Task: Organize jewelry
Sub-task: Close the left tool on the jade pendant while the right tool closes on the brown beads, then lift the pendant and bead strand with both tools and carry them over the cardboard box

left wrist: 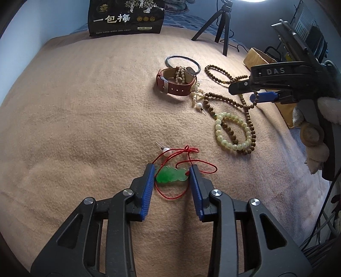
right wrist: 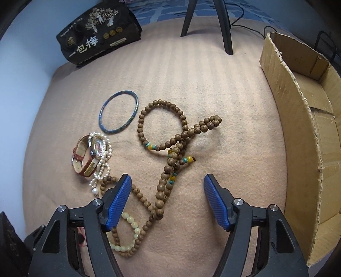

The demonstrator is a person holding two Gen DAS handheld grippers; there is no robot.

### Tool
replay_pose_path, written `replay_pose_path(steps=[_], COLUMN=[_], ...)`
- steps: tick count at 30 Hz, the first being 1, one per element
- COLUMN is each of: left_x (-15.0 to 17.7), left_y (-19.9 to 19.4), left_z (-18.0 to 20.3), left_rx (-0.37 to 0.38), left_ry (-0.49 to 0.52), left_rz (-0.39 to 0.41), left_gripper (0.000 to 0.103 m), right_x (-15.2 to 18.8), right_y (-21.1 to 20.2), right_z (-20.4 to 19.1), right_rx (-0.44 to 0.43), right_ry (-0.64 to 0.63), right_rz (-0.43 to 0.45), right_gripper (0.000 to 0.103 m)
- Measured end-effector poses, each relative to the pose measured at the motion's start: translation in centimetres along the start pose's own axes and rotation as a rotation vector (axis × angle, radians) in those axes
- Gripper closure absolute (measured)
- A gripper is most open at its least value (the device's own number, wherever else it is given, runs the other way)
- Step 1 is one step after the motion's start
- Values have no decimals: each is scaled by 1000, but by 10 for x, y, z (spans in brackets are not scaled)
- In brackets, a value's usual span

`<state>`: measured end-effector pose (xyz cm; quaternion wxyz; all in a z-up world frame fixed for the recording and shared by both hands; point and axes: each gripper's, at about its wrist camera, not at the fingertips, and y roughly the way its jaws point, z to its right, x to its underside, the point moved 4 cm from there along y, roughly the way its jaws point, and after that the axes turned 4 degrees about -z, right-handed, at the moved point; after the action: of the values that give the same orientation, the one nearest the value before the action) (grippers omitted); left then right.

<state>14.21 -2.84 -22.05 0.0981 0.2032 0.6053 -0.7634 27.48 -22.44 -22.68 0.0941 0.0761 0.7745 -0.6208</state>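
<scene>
Blanket (left wrist: 85, 117) carried everything; cardboard box (right wrist: 298, 136) stood at its right edge. Right gripper (right wrist: 167, 199) hung wide open over wooden beads (right wrist: 162, 191). Left gripper (left wrist: 172, 172) straddled green pendant (left wrist: 170, 175), jaws narrow, contact unclear.

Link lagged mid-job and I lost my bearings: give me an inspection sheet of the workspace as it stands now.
Surface: tan blanket, wrinkled.
Job's things: green jade pendant on red cord between the left jaws; wooden bead strand, pale bead bracelet, blue bangle, red-strap watch draped with pearls; pearl stud; cardboard box.
Clutter: black snack bag.
Grippers: left gripper open, straddling pendant; right gripper open over beads.
Cables: black cable behind tripod.
Surroundings: blue wall.
</scene>
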Motion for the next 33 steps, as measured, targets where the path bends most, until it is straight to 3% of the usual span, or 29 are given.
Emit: replay_pose_path(steps=[5, 8, 12, 13, 20, 33], left_x=[0, 0, 0, 0, 0, -2], left_y=[0, 0, 0, 0, -6, -32], left_z=[0, 0, 0, 0, -2, 5], left_rx=[-2, 1, 8, 11, 28, 33], left_ry=[3, 4, 5, 4, -2, 9], left_rz=[1, 4, 5, 6, 1, 40], left_gripper=[70, 70, 70, 70, 70, 70], right_x=[-8, -13, -17, -16, -7, 7], right_y=[9, 14, 17, 17, -4, -76], right_z=[-9, -15, -19, -20, -22, -38], right_rx=[80, 131, 126, 121, 68, 103], right_ry=[-42, -72, -97, -102, -118, -241], right_rz=[-17, -25, -41, -42, 10, 182], right_gripper=[49, 63, 95, 97, 98, 98])
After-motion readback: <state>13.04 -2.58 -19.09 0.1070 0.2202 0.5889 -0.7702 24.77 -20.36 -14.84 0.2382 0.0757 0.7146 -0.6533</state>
